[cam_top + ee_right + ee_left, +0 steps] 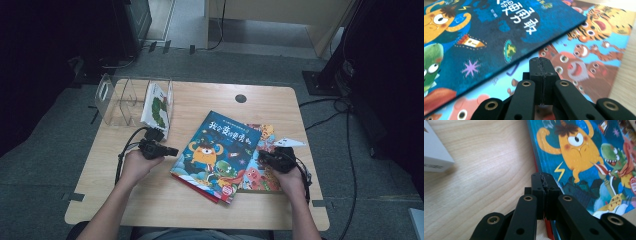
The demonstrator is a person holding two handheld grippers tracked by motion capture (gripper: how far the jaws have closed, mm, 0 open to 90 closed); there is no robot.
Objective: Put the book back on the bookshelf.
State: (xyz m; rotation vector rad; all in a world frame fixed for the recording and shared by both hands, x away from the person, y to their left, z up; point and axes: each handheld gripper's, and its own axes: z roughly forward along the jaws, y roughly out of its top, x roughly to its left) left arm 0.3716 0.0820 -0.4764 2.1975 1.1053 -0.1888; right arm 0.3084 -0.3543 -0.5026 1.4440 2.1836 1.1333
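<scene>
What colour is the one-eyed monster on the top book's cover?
Orange-yellow monster on the dark blue top book; best in the left gripper view.

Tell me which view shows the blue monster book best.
The high view: the blue monster book shows whole there, lying on other books between the two tools. The left gripper view gives its near edge and the yellow monster close up; the right gripper view gives its title corner over the book below.
</scene>
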